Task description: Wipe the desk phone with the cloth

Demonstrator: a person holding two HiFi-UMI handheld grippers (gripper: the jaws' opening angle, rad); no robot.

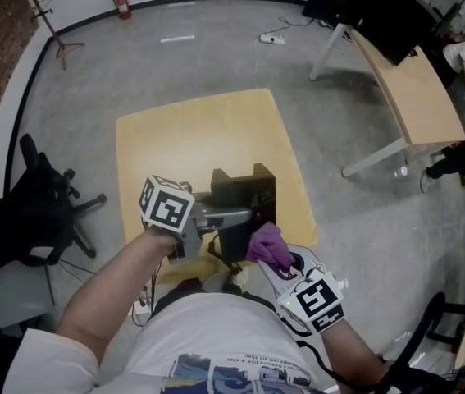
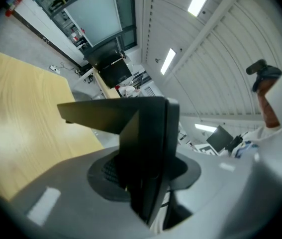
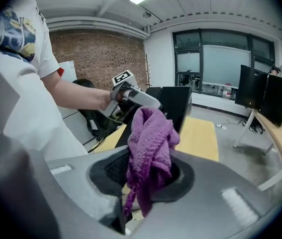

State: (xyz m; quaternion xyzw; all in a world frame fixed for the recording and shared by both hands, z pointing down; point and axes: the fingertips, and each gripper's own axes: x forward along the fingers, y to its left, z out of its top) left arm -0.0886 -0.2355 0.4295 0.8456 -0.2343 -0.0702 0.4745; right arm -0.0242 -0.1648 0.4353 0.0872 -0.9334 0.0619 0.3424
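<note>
Purple cloth [image 1: 266, 243] clamped in right gripper [image 1: 278, 261], just beside desk phone [image 1: 253, 185], which stands directly ahead; left gripper [image 1: 242, 215] grips the phone's edge.

The small table [image 1: 175, 138] has a bare, light wood top, roughly square, and stands on a grey floor [image 1: 216, 56]. A black desk phone [image 1: 244, 195] sits over the near part of the top, tilted; whether its base touches the wood cannot be told. On the floor around the table stand a black office chair [image 1: 39, 208], a longer desk [image 1: 417, 93] and a white power strip [image 1: 271, 38].
</note>
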